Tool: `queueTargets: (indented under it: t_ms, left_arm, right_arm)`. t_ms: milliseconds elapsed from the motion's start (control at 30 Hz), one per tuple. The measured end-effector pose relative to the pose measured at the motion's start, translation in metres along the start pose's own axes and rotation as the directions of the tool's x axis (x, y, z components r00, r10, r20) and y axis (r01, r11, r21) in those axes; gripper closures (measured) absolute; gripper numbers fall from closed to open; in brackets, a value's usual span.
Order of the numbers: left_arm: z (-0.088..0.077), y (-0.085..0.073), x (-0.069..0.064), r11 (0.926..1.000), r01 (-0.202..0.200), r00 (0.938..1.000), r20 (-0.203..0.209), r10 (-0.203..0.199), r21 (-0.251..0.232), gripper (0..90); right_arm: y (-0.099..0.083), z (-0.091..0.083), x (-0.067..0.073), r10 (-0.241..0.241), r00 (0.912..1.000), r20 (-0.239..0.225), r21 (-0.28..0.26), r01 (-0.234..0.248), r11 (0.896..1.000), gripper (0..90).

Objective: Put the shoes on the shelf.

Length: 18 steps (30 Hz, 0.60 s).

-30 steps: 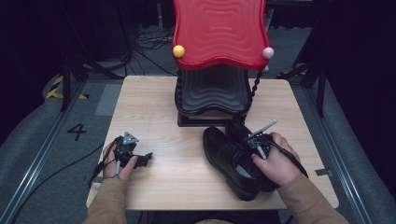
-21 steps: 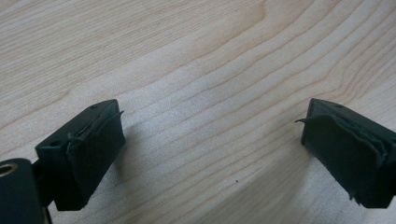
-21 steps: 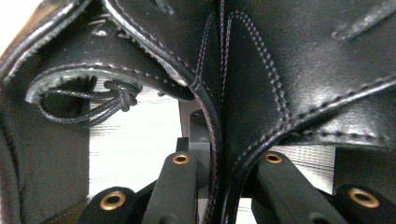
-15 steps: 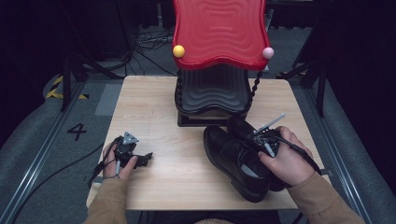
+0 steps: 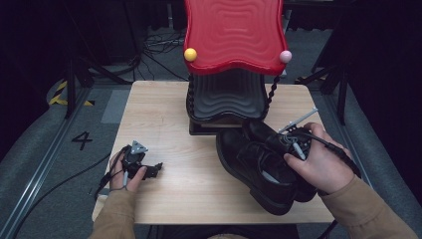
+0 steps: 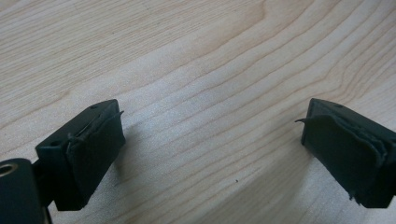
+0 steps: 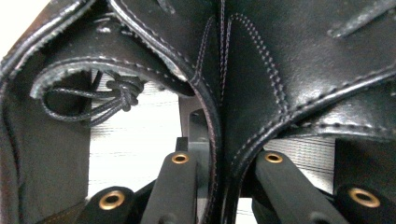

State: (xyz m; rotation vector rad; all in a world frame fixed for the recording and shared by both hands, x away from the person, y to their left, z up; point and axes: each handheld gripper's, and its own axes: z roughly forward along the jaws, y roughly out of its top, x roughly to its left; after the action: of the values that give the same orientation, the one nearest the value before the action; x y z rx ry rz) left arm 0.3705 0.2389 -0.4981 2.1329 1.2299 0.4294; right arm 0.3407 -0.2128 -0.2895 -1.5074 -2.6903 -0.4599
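A pair of black leather lace-up shoes lies on the right side of the wooden table. My right gripper is at their openings, held by a hand. In the right gripper view the gripper is shut on the stitched leather walls of the shoes, which meet between the jaws; a knotted lace shows to the left. My left gripper rests low over the table's front left. Its jaws stand wide open over bare wood with nothing between them.
A rack with a red wavy top and a black wavy shelf stands at the back middle, close behind the shoes. It has a yellow ball and a pink ball at its corners. Cables run across the floor beyond.
My right hand has drifted to the right and the shoes have shifted with it. The left gripper has not moved.
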Motion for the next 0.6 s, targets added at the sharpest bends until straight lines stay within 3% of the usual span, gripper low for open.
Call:
queueTargets:
  t_ms: [600]
  left_arm:
    - [0.000, 0.000, 0.000, 1.0000, 0.000, 1.0000, 0.001, 0.000, 0.000, 6.2]
  right_arm:
    - [0.018, -0.067, 0.003, -0.015, 0.9996, 0.022, -0.054, 0.016, 0.998, 82.0]
